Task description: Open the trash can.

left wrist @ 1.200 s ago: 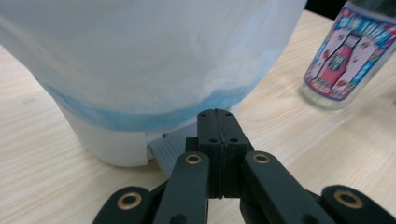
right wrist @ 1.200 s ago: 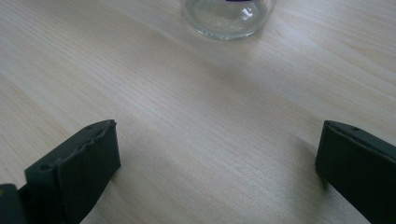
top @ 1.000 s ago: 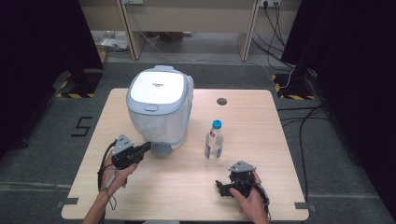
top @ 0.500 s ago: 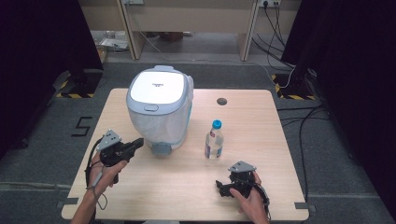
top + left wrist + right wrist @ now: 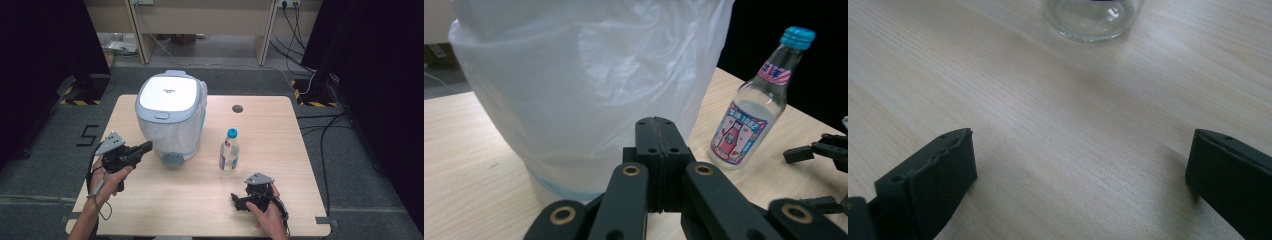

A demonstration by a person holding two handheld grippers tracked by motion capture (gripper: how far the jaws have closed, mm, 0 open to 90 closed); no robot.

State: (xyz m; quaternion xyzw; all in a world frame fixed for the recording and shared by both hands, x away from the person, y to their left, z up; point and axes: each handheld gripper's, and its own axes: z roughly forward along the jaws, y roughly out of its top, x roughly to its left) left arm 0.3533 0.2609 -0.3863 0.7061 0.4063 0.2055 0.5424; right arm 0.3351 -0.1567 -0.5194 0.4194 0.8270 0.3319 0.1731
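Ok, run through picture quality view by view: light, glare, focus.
High view: even light, sharp table, dark surround, soft sheen on the bin lid. Left gripper view: bottle fairly crisp, shut left gripper close and slightly soft, bin liner bright and hazy. Right gripper view: wood grain sharp, open right gripper blurred, glass base glinting at the top edge.

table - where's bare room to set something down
Bare wood lies right of the glass bottle out to the table edge, and along the far edge around the cable hole. Crowded: between lined bin and bottle, and near each hand-held gripper.
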